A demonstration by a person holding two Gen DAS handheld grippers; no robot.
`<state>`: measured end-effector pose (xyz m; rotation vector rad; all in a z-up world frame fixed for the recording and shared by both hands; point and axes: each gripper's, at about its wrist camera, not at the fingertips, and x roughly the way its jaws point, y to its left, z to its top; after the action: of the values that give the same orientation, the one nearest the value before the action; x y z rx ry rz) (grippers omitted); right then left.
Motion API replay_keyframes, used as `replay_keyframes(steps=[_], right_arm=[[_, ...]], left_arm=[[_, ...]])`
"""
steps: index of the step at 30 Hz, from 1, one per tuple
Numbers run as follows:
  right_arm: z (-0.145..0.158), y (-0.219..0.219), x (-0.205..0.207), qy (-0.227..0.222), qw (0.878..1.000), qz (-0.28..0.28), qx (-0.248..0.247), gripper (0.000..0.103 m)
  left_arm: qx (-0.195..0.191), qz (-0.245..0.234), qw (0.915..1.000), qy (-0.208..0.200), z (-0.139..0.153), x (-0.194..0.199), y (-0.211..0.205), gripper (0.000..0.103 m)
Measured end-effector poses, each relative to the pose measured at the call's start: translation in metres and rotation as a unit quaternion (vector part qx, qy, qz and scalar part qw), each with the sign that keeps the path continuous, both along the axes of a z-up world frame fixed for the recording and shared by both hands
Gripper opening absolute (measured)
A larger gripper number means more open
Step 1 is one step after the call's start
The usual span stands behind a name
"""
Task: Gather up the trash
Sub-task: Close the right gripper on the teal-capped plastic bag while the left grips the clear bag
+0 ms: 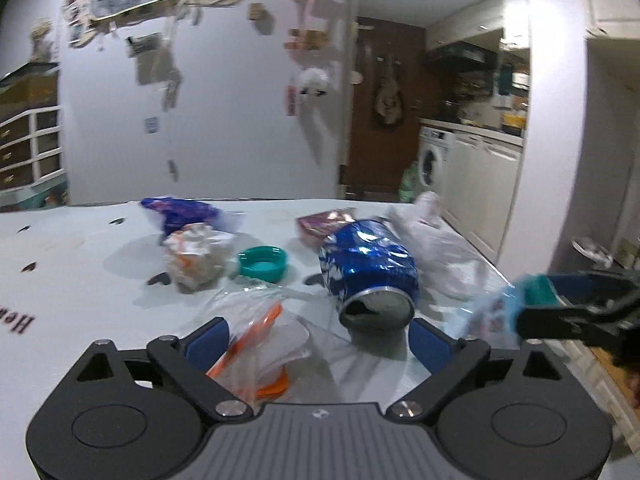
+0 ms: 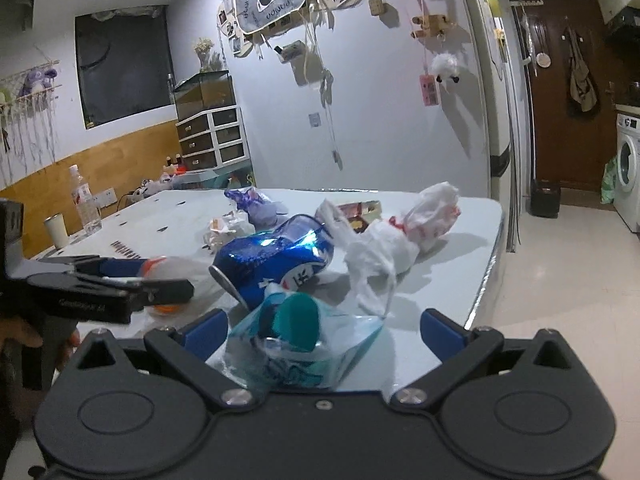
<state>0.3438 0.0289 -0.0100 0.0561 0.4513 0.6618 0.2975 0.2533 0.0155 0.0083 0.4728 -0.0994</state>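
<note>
A crushed blue can [image 1: 370, 272] [image 2: 276, 260] lies on the white table [image 1: 80, 264] among the trash. My left gripper [image 1: 318, 342] is open, its fingers either side of a clear bag with an orange strip [image 1: 260, 344], just short of the can. My right gripper [image 2: 324, 330] is open around a crumpled clear bottle with a teal cap [image 2: 296, 336]. It also shows in the left wrist view [image 1: 520, 300] at the right. A teal lid [image 1: 263, 263], a crumpled paper wad [image 1: 196, 258], a blue-purple wrapper [image 1: 180, 210], a red packet [image 1: 324, 224] and a white plastic bag [image 2: 400, 236] lie behind.
The table's right edge [image 2: 494, 256] drops to a tiled floor. A water bottle [image 2: 86, 200] and a white cup [image 2: 56, 230] stand at the far left. A washing machine [image 1: 434, 162] and kitchen cabinets stand beyond, with a brown door [image 2: 560, 92].
</note>
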Motion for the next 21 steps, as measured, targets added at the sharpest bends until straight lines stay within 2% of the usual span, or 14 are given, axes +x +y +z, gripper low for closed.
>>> replay_keyframes(steps=[3,9,11,15,17,19,21], right_arm=[[-0.001,0.007,0.000,0.000,1.000,-0.002,0.010,0.103],[-0.004,0.022,0.006,0.025,0.999,-0.022,0.015,0.103],[-0.007,0.023,0.007,0.033,0.999,-0.024,0.011,0.103],[-0.011,0.020,0.004,0.026,0.999,-0.026,-0.002,0.103],[-0.010,0.016,0.003,0.029,0.999,-0.031,0.003,0.097],[-0.009,0.010,0.005,0.039,0.999,-0.024,0.016,0.084],[-0.007,0.005,0.007,0.051,0.998,-0.019,0.031,0.076]], left_arm=[[0.018,-0.004,0.9998,-0.001,-0.001,-0.002,-0.009,0.090],[0.062,0.044,0.9971,0.010,-0.004,0.003,-0.013,0.082],[0.073,0.065,0.9952,0.013,-0.005,0.004,-0.011,0.074],[0.119,0.105,0.9873,-0.003,-0.002,0.005,-0.013,0.068],[0.139,0.113,0.9837,-0.011,0.000,0.005,-0.016,0.065],[0.170,0.115,0.9787,-0.013,0.000,0.006,-0.025,0.061],[0.196,0.114,0.9739,-0.010,-0.002,0.009,-0.032,0.057]])
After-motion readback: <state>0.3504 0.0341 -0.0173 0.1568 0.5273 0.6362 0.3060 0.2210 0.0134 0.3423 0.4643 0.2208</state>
